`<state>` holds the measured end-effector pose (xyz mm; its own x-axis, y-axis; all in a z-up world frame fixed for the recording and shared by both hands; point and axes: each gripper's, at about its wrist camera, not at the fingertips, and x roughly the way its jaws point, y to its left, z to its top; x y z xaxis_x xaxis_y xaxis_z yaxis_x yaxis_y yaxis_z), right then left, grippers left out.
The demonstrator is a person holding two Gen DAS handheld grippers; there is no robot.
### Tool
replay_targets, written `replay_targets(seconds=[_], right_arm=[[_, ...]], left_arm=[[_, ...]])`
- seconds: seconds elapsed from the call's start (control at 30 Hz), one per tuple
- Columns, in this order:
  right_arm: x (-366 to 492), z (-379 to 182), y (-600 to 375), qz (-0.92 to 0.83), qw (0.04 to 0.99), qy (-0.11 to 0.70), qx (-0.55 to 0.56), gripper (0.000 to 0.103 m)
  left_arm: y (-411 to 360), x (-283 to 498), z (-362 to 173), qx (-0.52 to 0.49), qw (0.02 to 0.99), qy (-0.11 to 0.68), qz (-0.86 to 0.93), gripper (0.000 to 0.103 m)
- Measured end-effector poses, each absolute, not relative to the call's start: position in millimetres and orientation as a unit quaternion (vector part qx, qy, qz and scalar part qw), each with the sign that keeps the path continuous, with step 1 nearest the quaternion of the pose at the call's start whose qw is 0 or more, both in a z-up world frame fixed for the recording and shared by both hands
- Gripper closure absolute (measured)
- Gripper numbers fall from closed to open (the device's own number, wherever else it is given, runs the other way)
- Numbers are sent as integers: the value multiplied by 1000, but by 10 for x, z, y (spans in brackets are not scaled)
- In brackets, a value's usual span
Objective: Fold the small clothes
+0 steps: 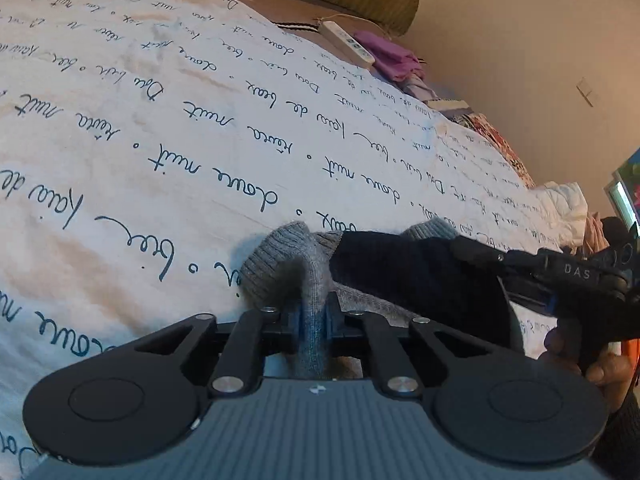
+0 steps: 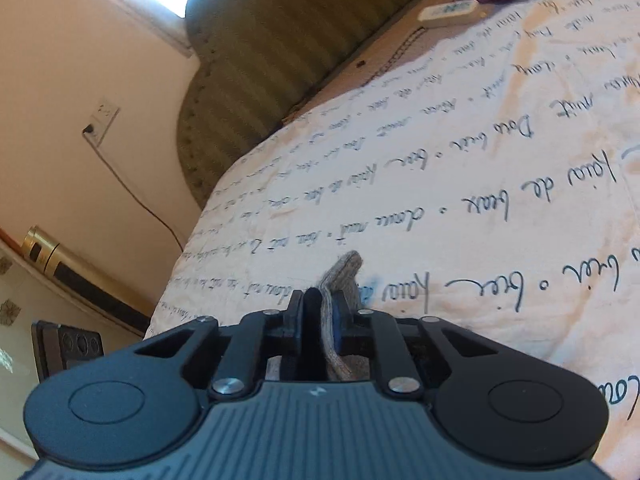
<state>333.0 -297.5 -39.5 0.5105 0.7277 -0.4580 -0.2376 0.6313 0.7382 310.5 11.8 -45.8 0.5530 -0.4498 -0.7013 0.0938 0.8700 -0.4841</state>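
Observation:
A small grey knit garment with a dark navy part [image 1: 404,268] is held up just above the white bedsheet with cursive writing [image 1: 160,120]. My left gripper [image 1: 314,312] is shut on a grey fold of it [image 1: 280,256]. My right gripper [image 2: 320,312] is shut on another grey edge of the same garment [image 2: 344,272], with dark fabric also between its jaws. The right gripper also shows in the left wrist view [image 1: 476,250], clamped on the navy part at the right.
A white remote [image 1: 347,43] and a purple cloth [image 1: 390,56] lie near the green headboard [image 2: 288,52]. More clothes [image 1: 496,140] are piled along the bed's far right side. A wall socket with a cable [image 2: 100,120] and a gold bottle [image 2: 48,252] are left of the bed.

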Motion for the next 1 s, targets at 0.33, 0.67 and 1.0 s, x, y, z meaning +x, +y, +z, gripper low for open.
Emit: replay_targets(seconds=[0.33, 0.67, 1.0], right_arm=[[2575, -466, -3652, 258, 841, 387, 276, 34], [1795, -695, -3683, 295, 812, 450, 225, 34], [1770, -775, -3527, 322, 770, 475, 280, 82]], left_arm=[[558, 2213, -486, -303, 846, 409, -160, 33], [191, 1590, -690, -314, 818, 429, -218, 30], [-4, 1672, -700, -290, 810, 457, -227, 82]])
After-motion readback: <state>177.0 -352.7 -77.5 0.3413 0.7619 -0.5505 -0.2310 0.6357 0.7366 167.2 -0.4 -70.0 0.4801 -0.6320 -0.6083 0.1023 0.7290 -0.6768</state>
